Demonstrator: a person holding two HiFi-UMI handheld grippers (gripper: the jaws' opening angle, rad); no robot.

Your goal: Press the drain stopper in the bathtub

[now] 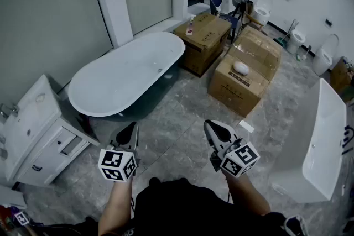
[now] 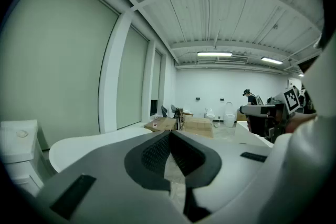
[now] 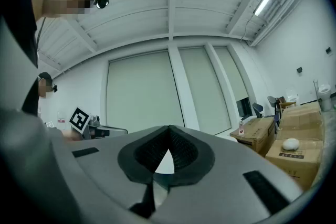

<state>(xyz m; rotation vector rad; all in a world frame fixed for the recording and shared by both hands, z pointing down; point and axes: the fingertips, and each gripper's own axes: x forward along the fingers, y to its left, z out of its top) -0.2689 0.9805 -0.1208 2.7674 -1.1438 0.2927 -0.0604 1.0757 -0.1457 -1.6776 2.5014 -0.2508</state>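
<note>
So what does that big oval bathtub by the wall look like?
The oval bathtub is white and glossy inside, with a dark outer shell. It looks empty, with one small fitting on its inner side. It stands on the grey tiled floor along the wall, between a white cabinet and cardboard boxes.

To your left stood a white cabinet (image 1: 33, 130) with drawers, on the grey tiled floor (image 1: 177, 119). Ahead of you sat a cluster of cardboard boxes (image 1: 250, 85), one bearing a small white oval object (image 1: 241, 67). Beyond them, toilets (image 1: 298, 37) stood near the far wall.
</note>
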